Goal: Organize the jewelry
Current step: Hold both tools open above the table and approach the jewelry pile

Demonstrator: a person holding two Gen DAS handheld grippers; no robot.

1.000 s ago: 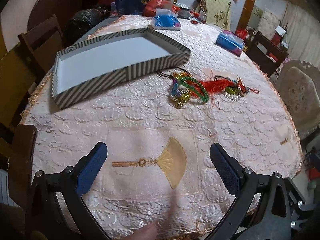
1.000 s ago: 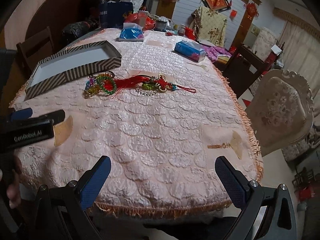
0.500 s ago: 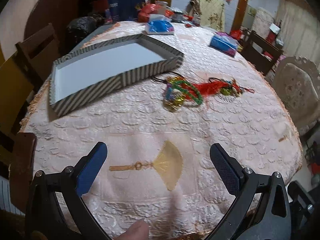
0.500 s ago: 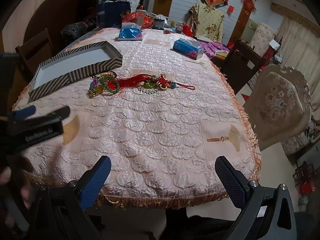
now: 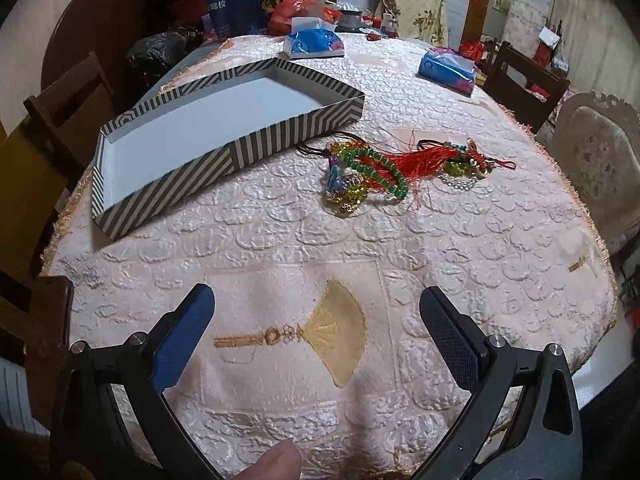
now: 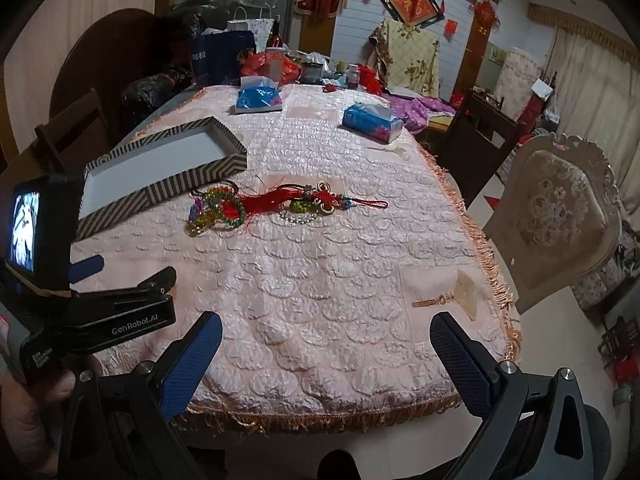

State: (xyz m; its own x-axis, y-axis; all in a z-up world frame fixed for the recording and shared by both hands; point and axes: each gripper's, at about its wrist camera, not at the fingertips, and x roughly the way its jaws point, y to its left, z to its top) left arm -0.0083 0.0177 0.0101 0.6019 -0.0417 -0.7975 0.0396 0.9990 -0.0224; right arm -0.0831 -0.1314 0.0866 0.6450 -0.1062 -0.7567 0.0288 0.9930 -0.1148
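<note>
Jewelry (image 5: pixel 384 172), a tangle of beaded bracelets and a red tasselled knot, heaped on the worktop (image 5: pixel 500 240) well ahead of both grippers, untouched.

Left gripper (image 5: pixel 316 336): fingers spread wide, nothing between them, hovering over the near edge of the cloth above an embroidered fan motif (image 5: pixel 336 336). Straight ahead and slightly to the right of it, the green bead bracelet (image 5: pixel 380 168) at the near end of the pile. Ahead and to the left, just beside the heap, an empty striped box (image 5: pixel 296 136), the likely destination.

Right gripper (image 6: pixel 326 352): likewise spread wide and empty, held back off the near edge of the worktop. From it, pile ahead and to the left, farther off than from the left gripper. Left gripper's body (image 6: pixel 120 320) seen at lower left of the right view, closer to the box.

Long axis of the heap running crosswise to both grippers' line of reach: bracelets toward the box side, red tassel (image 6: pixel 264 202) in the middle, knot and thin cord loop (image 6: pixel 370 203) trailing away from the box. Left hand judged the nearer for a first pick, bracelet end first; pieces overlapping, so likely to drag one another when lifted.

Beyond: two blue tissue packs (image 5: pixel 314 42) at the far end.
</note>
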